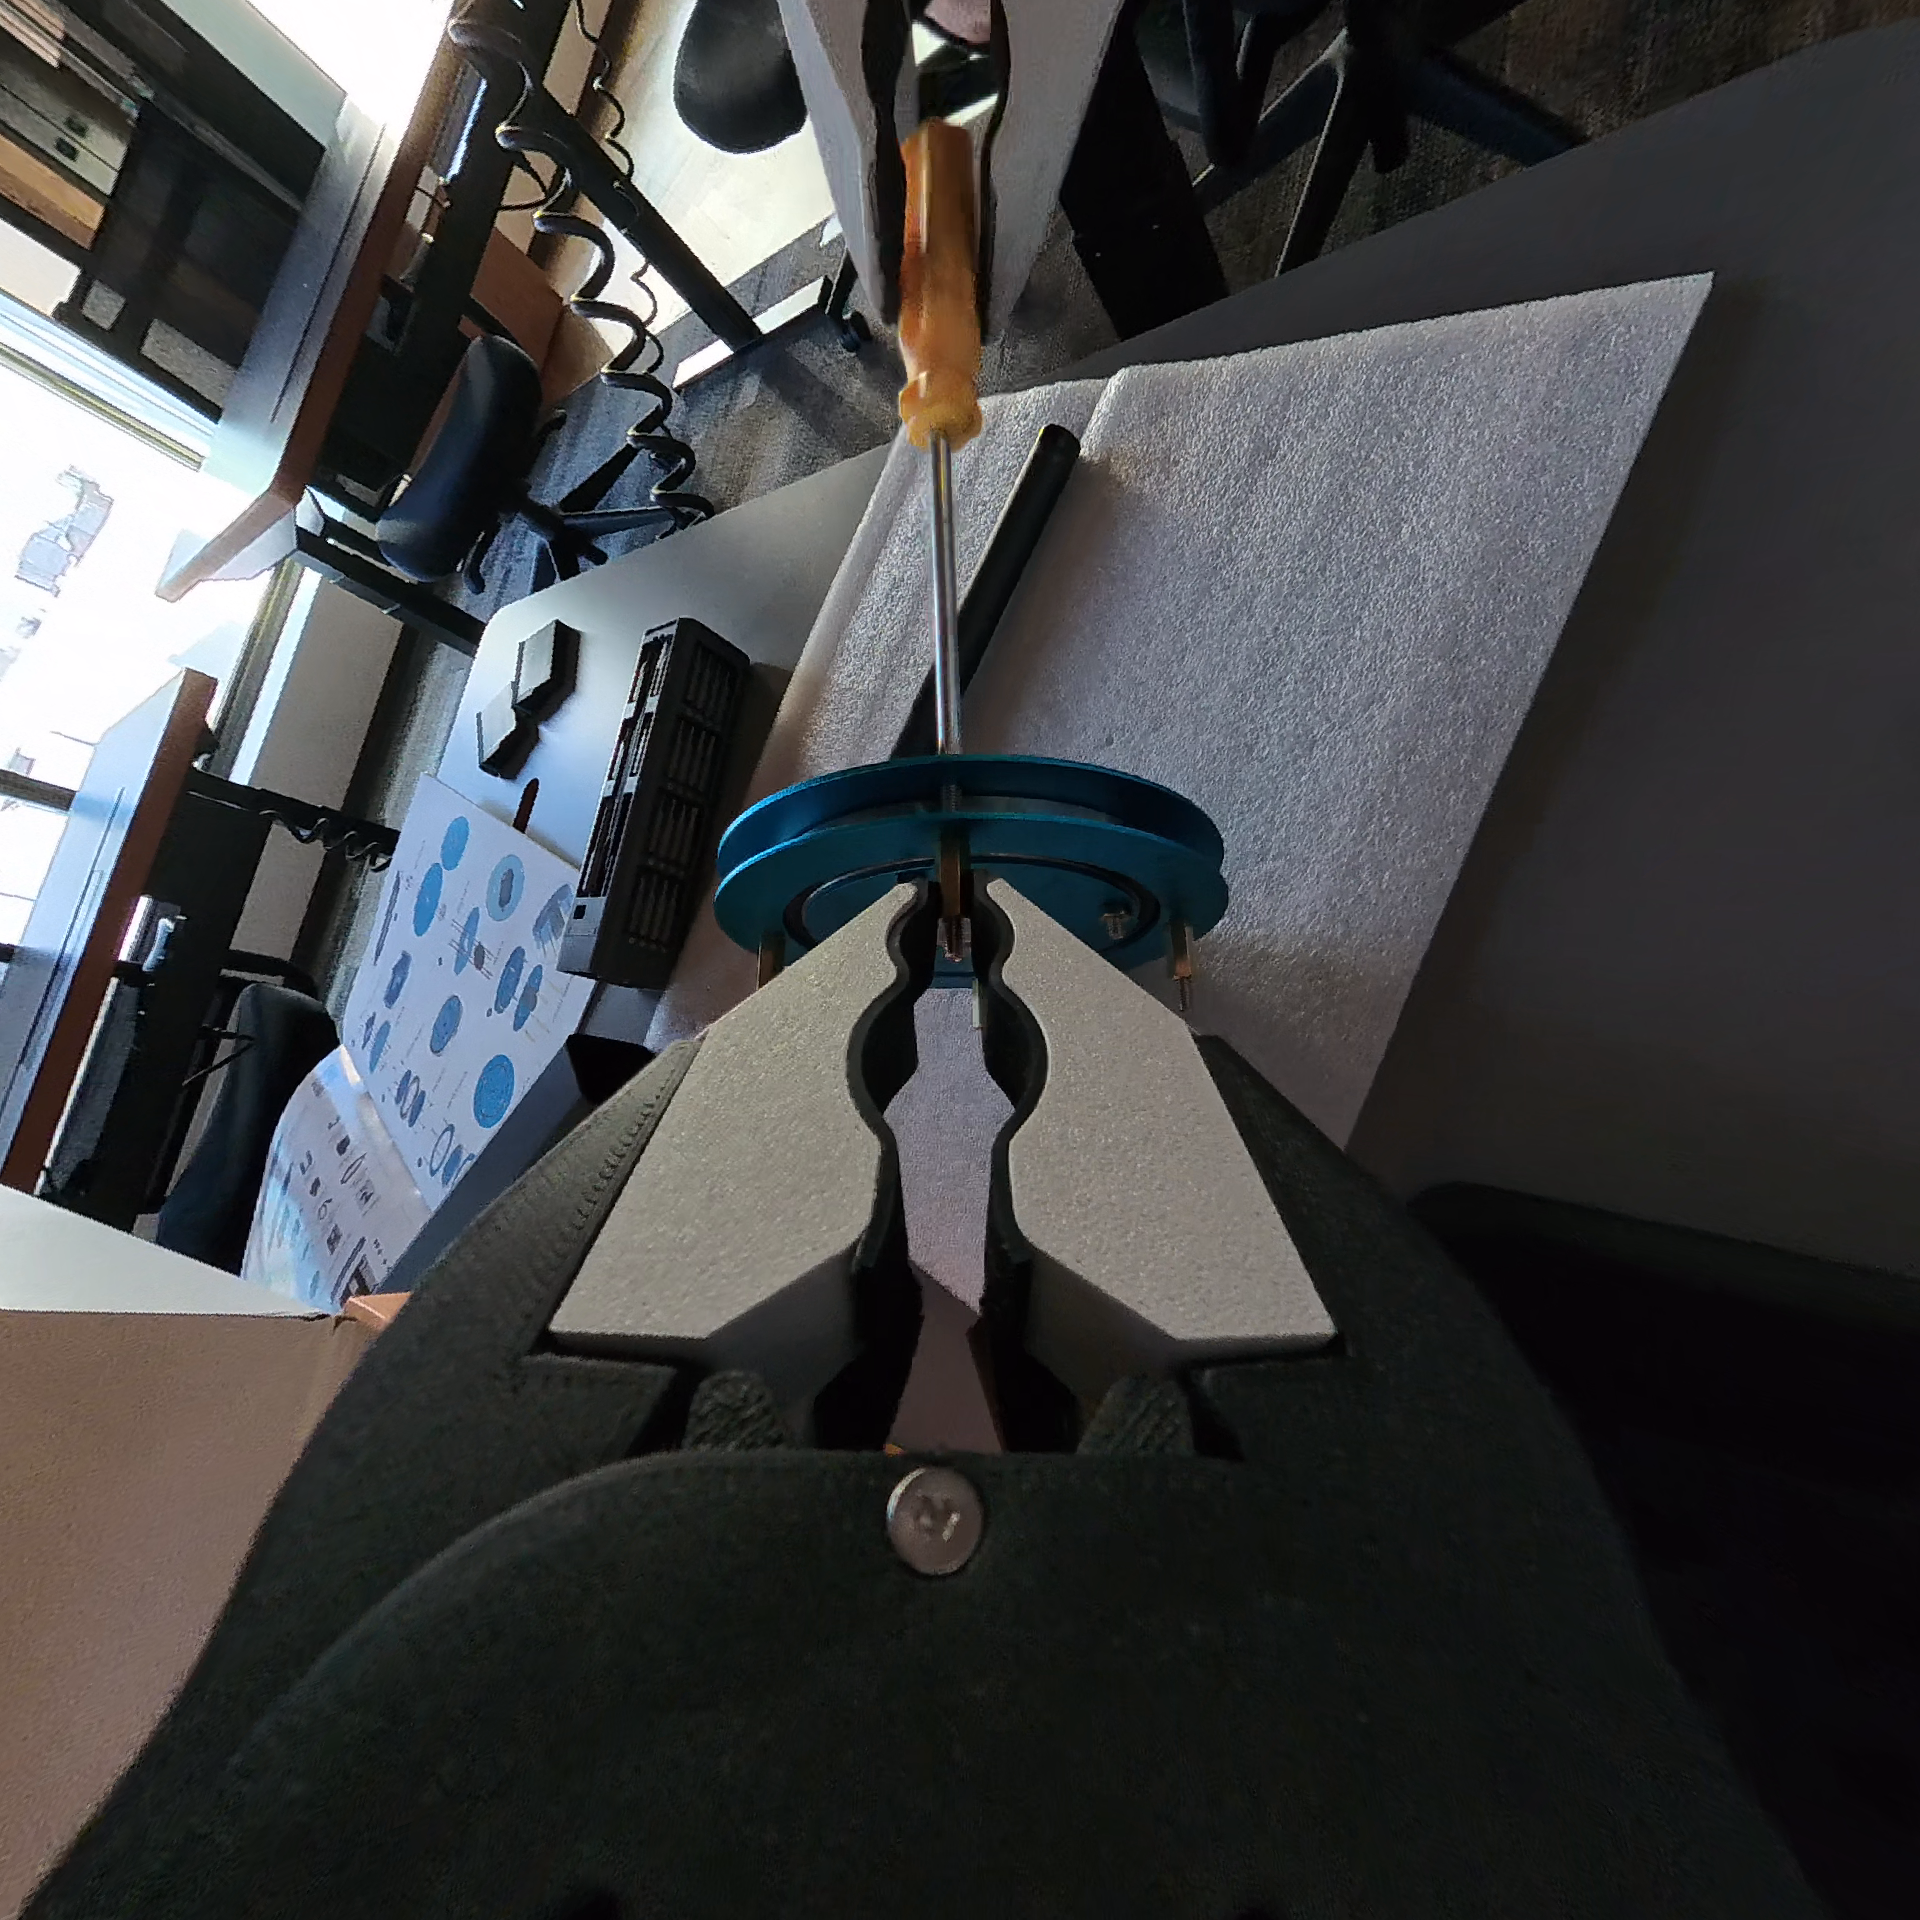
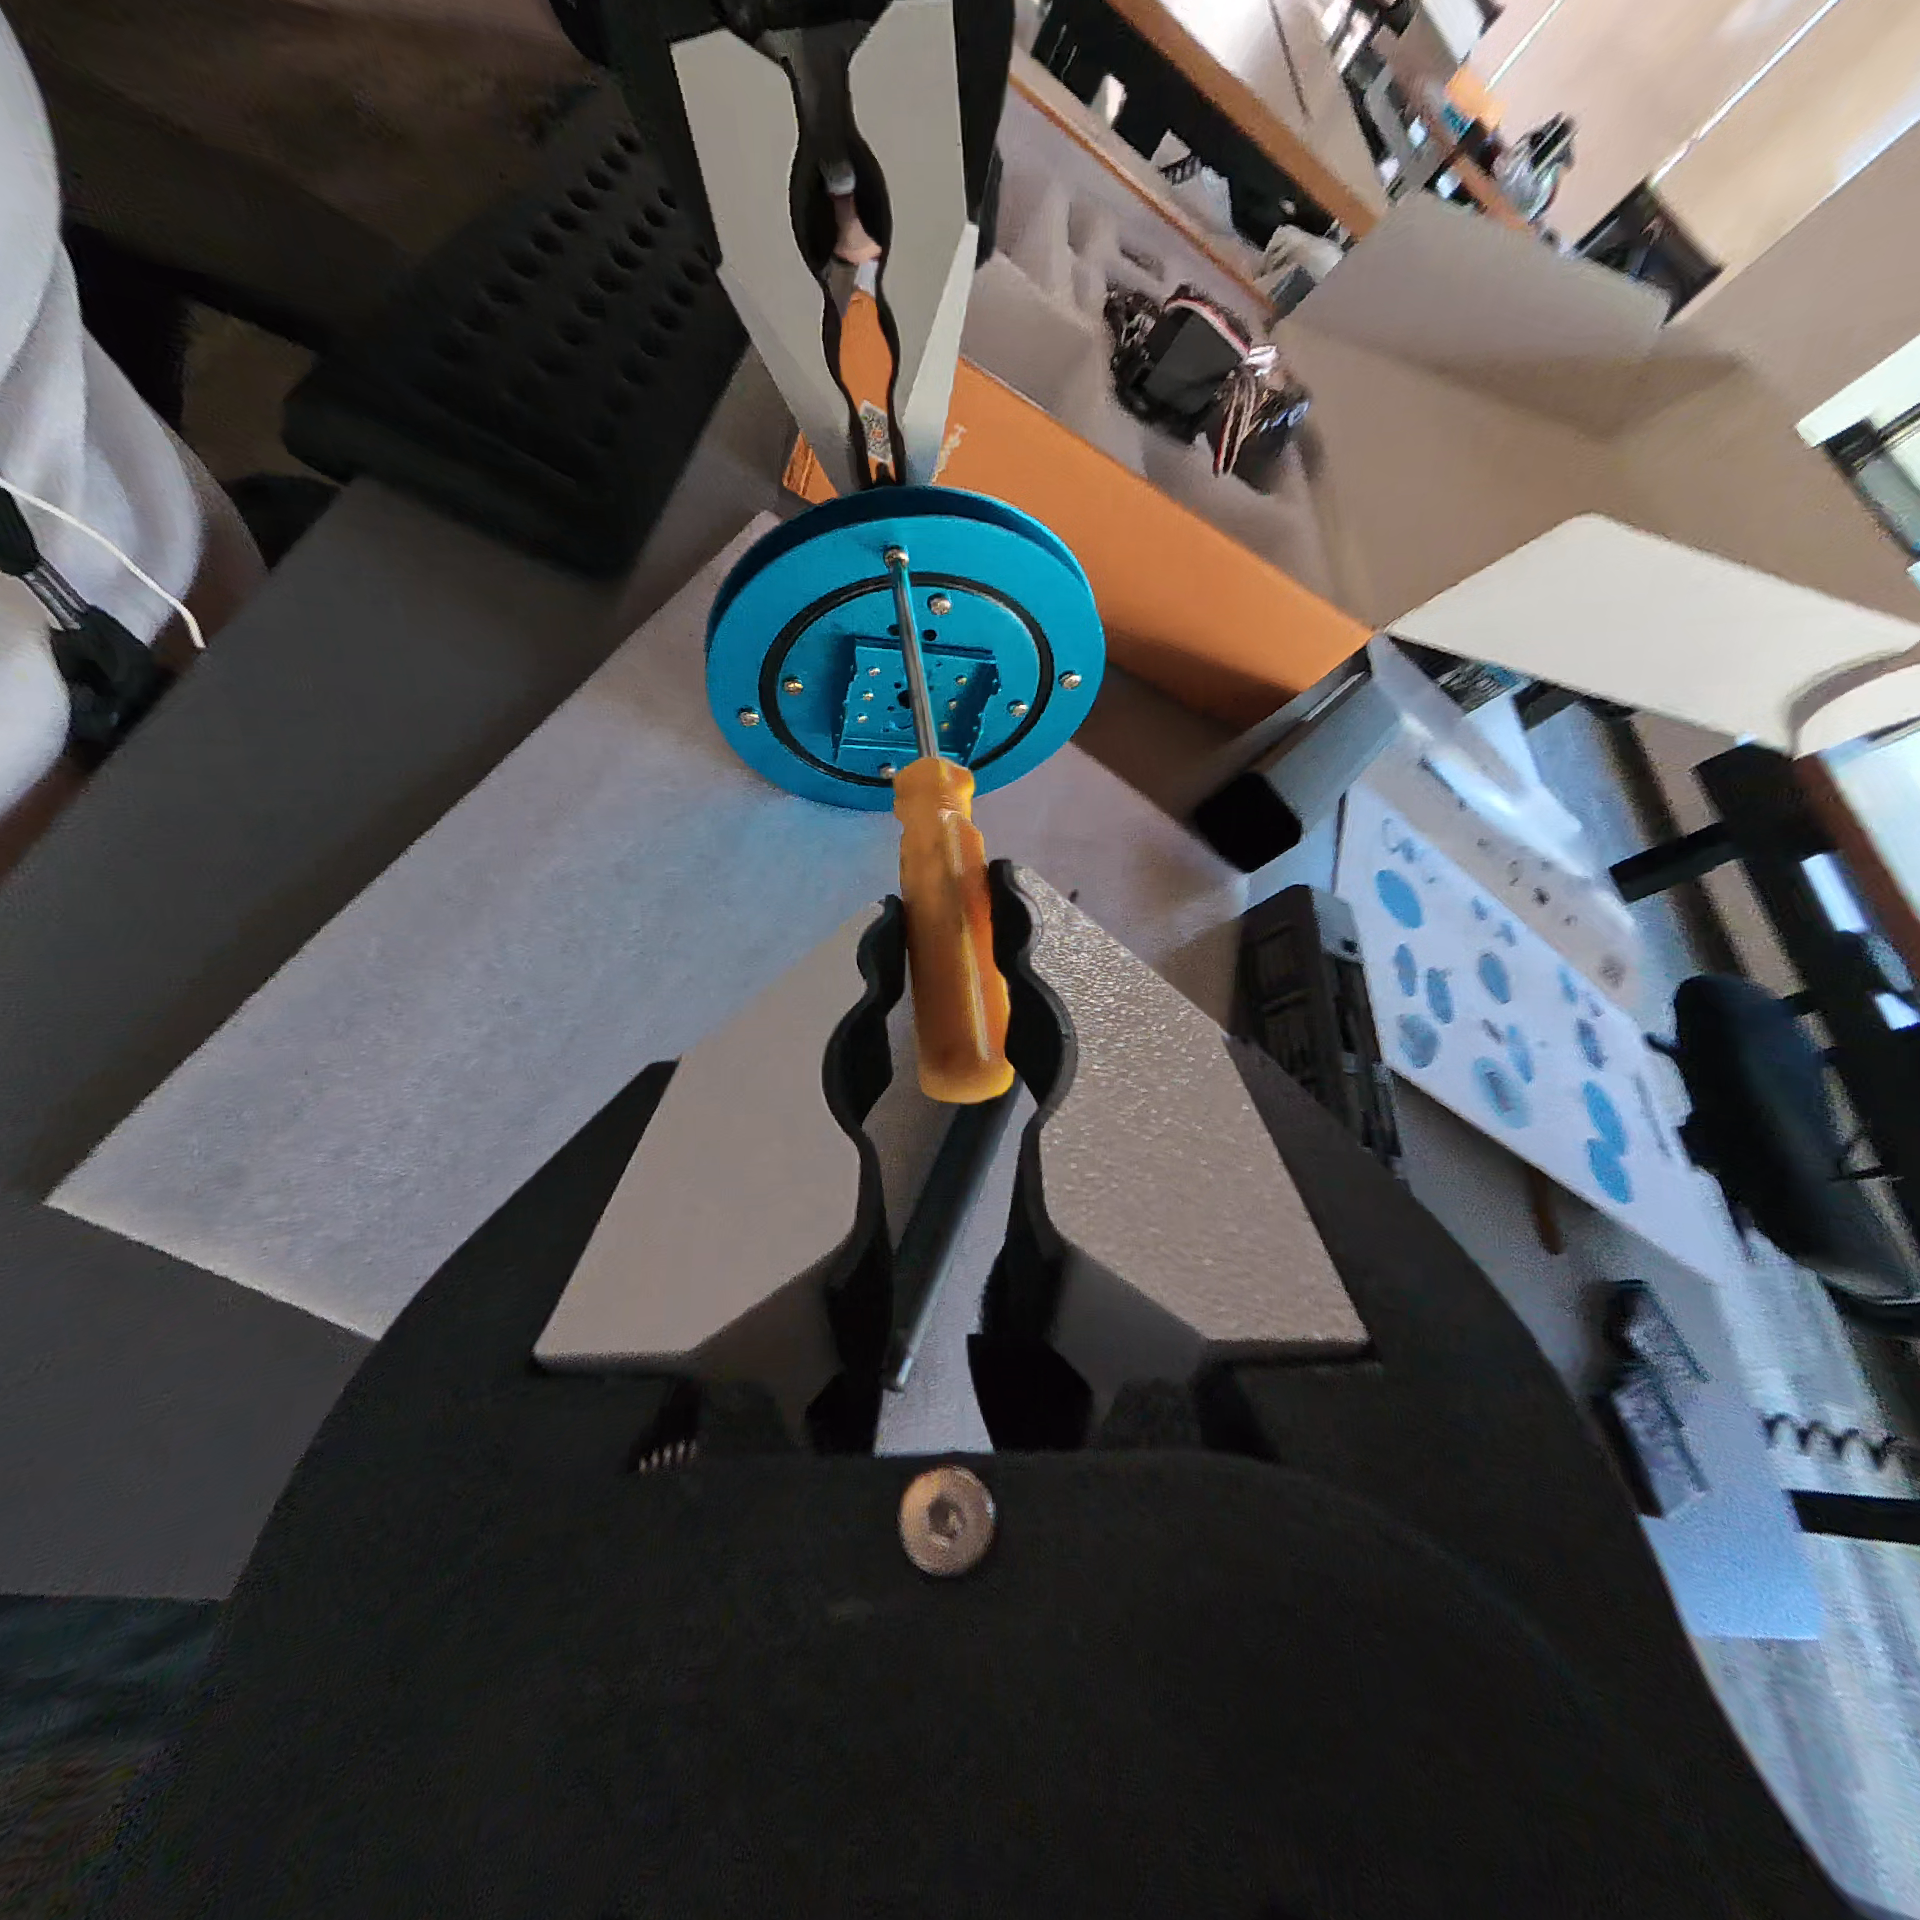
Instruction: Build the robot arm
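Note:
A blue two-plate disc assembly with screws and brass posts stands on edge over a white foam sheet. My left gripper is shut on a brass post at the assembly's near rim. It shows at the top of the right wrist view. My right gripper is shut on the orange handle of a screwdriver. The screwdriver's shaft crosses the disc face, and its tip rests on a screw near the far rim. The screwdriver also shows in the left wrist view.
A black rod lies on the foam behind the assembly. A black bit case and a sheet printed with blue part pictures lie to one side. An orange-brown cardboard box sits past the foam. Office chairs and desks stand beyond. About 11 cm separates my left fingertips from my right. Between my right fingertips and the black rod there is roughly 12 cm. It is also in sight in the right wrist view.

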Demonstrator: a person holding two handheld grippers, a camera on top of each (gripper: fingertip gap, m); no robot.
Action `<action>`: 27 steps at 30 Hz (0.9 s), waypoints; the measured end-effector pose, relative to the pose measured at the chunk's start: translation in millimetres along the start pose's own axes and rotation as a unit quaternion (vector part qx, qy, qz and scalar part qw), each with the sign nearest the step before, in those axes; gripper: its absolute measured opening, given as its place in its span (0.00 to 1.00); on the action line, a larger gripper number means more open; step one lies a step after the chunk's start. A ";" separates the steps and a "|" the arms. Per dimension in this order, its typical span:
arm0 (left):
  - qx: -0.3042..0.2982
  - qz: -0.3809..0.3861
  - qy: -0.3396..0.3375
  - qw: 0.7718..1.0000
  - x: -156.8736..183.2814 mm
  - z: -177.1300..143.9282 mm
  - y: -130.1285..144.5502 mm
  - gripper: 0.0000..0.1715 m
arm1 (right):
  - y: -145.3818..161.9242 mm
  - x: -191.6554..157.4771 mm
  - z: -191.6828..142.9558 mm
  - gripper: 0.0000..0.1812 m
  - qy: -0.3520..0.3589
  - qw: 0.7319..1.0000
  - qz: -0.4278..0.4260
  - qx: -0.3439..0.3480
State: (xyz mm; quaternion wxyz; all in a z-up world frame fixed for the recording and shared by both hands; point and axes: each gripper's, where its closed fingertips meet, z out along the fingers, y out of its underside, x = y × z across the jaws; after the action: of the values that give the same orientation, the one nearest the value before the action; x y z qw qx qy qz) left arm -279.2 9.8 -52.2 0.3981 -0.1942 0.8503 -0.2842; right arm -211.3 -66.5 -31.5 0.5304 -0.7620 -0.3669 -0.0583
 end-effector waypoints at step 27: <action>-0.012 0.022 -0.014 1.000 -4.0 1.6 0.9 0.02 | 11.3 -5.9 1.7 0.08 -0.035 0.998 0.043 -0.003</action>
State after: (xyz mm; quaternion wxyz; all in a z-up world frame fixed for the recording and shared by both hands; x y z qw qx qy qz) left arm -275.6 12.2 -51.3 0.4137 -0.1843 0.8522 -0.2621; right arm -209.1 -69.9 -43.8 0.5171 -0.7803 -0.3517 -0.0102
